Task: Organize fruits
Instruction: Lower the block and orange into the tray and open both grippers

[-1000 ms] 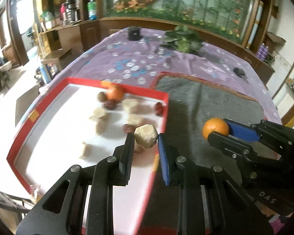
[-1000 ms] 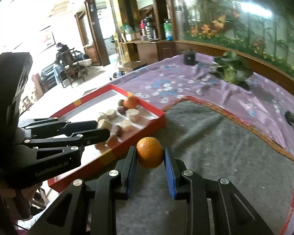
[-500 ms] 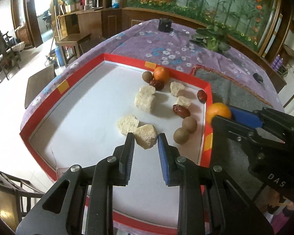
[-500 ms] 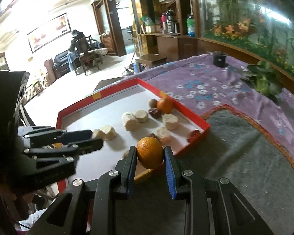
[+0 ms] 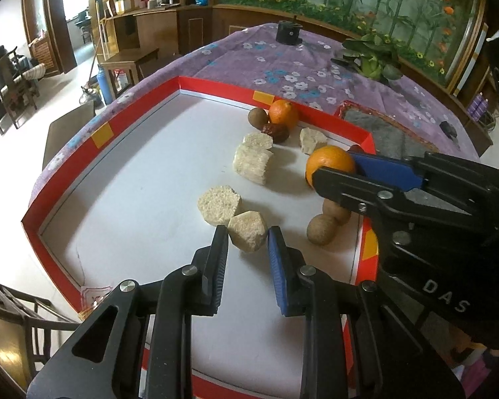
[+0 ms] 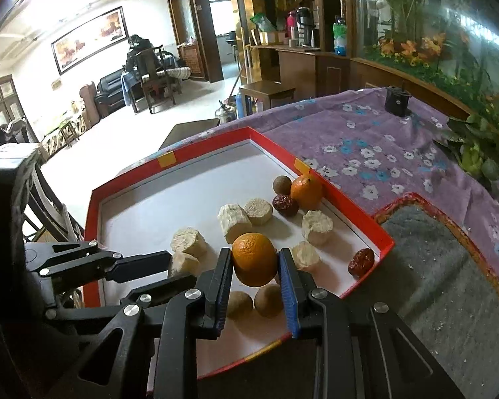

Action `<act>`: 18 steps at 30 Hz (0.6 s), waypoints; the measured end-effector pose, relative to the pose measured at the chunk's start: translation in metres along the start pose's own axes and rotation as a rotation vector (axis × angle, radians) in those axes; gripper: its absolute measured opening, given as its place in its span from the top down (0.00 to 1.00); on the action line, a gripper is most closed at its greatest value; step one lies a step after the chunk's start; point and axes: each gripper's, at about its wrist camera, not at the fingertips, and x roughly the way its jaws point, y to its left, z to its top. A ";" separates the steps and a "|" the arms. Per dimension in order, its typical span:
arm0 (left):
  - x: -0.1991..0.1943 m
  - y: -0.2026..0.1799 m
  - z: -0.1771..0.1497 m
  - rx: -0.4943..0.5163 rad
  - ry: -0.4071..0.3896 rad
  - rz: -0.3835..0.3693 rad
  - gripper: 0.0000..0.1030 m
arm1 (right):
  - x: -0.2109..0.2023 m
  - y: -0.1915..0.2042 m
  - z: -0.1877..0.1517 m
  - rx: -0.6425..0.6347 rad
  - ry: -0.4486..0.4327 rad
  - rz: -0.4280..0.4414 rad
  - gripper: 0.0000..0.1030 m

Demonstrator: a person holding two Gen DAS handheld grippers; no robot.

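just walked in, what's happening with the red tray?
A person is sorting fruit with two handheld tongs. The right tongs are shut on an orange, held over the red tray. The left tongs are shut on a pale beige chunk, low over the tray's white floor beside another chunk. A second orange, red dates, small brown round fruits and more pale chunks already lie in the tray.

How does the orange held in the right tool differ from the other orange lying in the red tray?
The held orange is clamped between the right tool pads, lifted above the tray floor; the resting orange lies free against the red tray far wall. The held one hangs over two brown fruits; the resting one touches a red date. Both are round and orange-skinned.
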 end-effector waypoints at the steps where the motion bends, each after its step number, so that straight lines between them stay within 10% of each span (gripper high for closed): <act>1: 0.000 0.000 0.000 -0.001 -0.001 0.004 0.77 | 0.002 0.000 0.000 -0.001 0.002 0.002 0.74; 13: 0.005 0.002 -0.001 -0.035 0.010 0.019 0.77 | 0.028 -0.005 0.001 0.040 0.028 0.032 0.74; 18: 0.002 0.003 -0.002 -0.039 0.003 0.049 0.51 | 0.022 -0.006 -0.002 0.048 0.030 0.029 0.72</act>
